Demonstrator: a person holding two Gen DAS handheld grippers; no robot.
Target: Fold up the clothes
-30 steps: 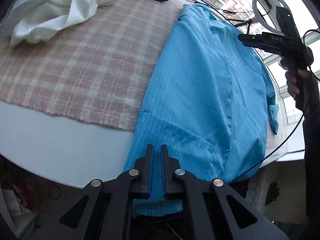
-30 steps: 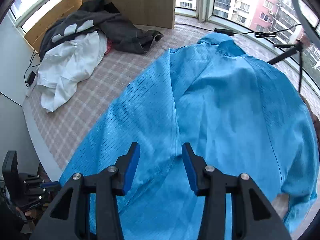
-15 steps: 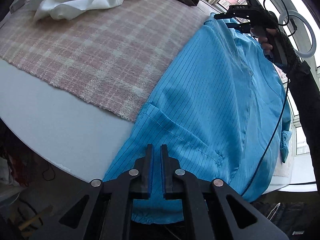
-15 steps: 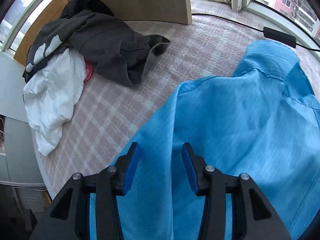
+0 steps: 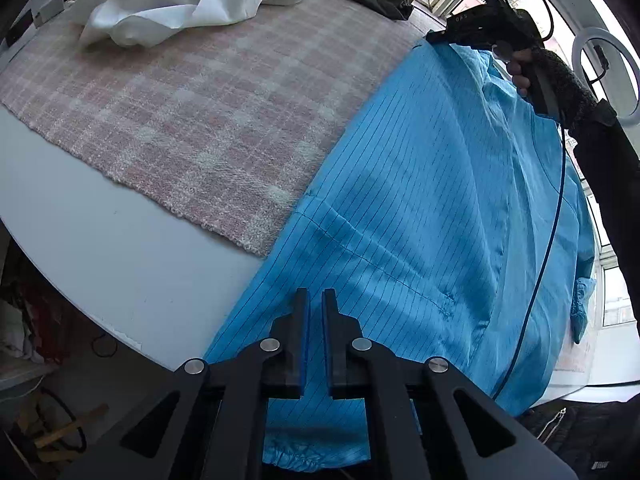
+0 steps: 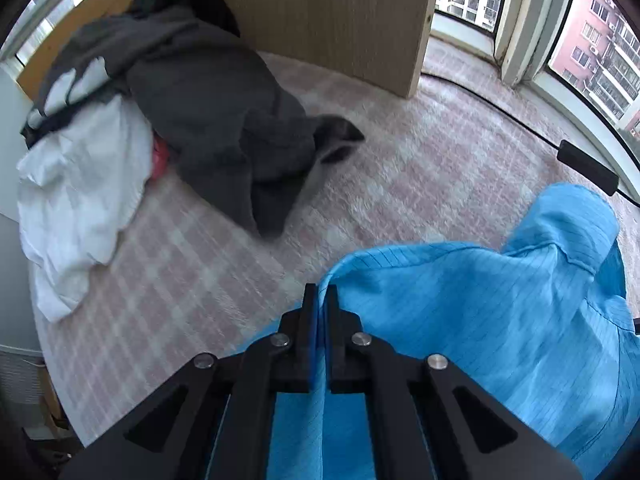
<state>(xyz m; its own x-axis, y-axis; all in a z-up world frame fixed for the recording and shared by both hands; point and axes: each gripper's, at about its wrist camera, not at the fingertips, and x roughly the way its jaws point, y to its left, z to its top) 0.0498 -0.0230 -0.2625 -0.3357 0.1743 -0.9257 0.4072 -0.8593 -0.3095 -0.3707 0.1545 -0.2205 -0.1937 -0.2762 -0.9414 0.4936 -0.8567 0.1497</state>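
Blue garment (image 5: pixel 432 208): spread over the right part of the pink plaid blanket (image 5: pixel 208 112), near hem hanging off the surface (image 5: pixel 100 248) edge; lowest hem partly hidden behind the left claw's frame.
Left claw (image 5: pixel 316 304): clamped on the near hem, blue cloth showing in the narrow slit between the pads.
Right claw (image 6: pixel 320 300): jaws just closed in, now pinching the garment's far left edge by the shoulder — fabric pulled up into a peak between the pads.
Right claw from the left camera (image 5: pixel 434 37): tips at the far corner of the garment, contact too small to make out; hand (image 5: pixel 518 68) on the grip, dark sleeve cut off by the frame.
White cloth (image 6: pixel 76 200): crumpled at far left.
Dark grey garment (image 6: pixel 208 120): heaped beside it, slightly blurred; a red scrap between the two — identity unclear.
Collar (image 6: pixel 560 228): folded at far right, partly cut off.
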